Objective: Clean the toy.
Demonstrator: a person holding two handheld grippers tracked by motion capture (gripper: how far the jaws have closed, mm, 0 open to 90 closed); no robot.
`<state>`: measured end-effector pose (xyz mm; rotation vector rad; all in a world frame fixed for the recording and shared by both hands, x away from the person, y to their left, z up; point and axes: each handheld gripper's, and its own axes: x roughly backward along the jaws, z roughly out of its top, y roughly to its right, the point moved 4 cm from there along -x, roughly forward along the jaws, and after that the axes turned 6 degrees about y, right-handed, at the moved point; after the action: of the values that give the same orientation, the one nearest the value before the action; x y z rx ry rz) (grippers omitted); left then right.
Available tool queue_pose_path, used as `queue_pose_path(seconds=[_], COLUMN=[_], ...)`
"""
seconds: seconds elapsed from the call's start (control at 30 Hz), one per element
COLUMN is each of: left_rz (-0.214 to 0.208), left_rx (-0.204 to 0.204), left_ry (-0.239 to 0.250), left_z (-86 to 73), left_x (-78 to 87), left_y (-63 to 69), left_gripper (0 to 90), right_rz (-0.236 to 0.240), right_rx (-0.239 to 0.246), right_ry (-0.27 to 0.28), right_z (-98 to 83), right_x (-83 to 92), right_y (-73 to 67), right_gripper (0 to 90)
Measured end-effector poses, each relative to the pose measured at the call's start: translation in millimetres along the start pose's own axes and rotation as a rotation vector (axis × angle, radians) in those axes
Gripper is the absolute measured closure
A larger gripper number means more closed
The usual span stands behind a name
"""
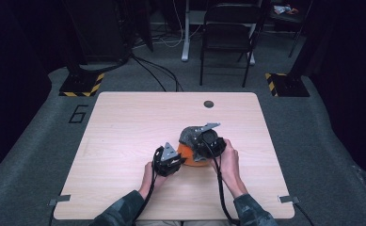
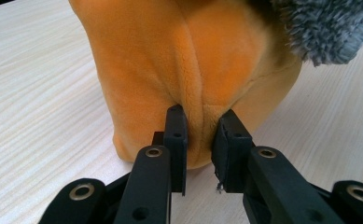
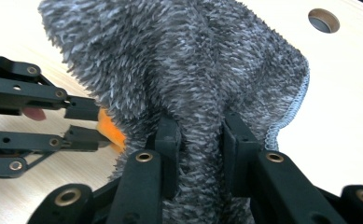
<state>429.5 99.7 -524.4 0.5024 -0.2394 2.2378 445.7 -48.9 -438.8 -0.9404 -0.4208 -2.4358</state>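
Note:
An orange plush item (image 1: 190, 157) lies on the wooden table (image 1: 124, 127), just right of centre toward the front, with a grey fuzzy cloth (image 1: 187, 134) draped over its far side. My left gripper (image 1: 180, 157) comes in from the left. In the left gripper view, this gripper (image 2: 202, 114) is shut on a fold of the orange plush (image 2: 170, 56), with the grey cloth (image 2: 324, 28) at the top right. My right gripper (image 1: 197, 141) is above the pile. The right gripper view shows this gripper (image 3: 200, 120) shut on a bunch of the grey cloth (image 3: 179, 56), and the left gripper (image 3: 95, 122) pinching orange plush (image 3: 110, 128).
A round cable hole (image 1: 209, 104) sits near the table's far edge and also appears in the right gripper view (image 3: 324, 20). A black folding chair (image 1: 227, 28) stands on the carpet beyond the table. Both forearms enter from the front edge.

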Motion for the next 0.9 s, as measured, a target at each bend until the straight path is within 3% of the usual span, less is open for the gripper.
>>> queue_pose_path(seconds=[0.13, 0.4, 0.63, 0.9], left_rz=[-0.008, -0.015, -0.021, -0.025], left_rx=[0.007, 0.005, 0.019, 0.038], left_ry=[-0.003, -0.006, -0.005, 0.000], left_z=[-0.3, -0.4, -0.5, -0.9], left_x=[-0.3, -0.2, -0.4, -0.7], left_y=[0.0, -1.9, -2.6, -4.0], left_gripper=[76.5, 76.4, 76.3, 76.0], right_rz=[0.004, -0.004, -0.012, -0.047], right_rx=[-0.002, -0.061, -0.091, -0.148], right_ry=[-0.003, -0.041, -0.077, -0.180], right_z=[-4.2, -26.9, -37.6, -57.5], right_x=[0.6, 5.3, 0.5, -15.8], right_y=[4.3, 28.2, 39.2, 56.3], right_gripper=[70.9, 70.9, 71.0, 71.0])
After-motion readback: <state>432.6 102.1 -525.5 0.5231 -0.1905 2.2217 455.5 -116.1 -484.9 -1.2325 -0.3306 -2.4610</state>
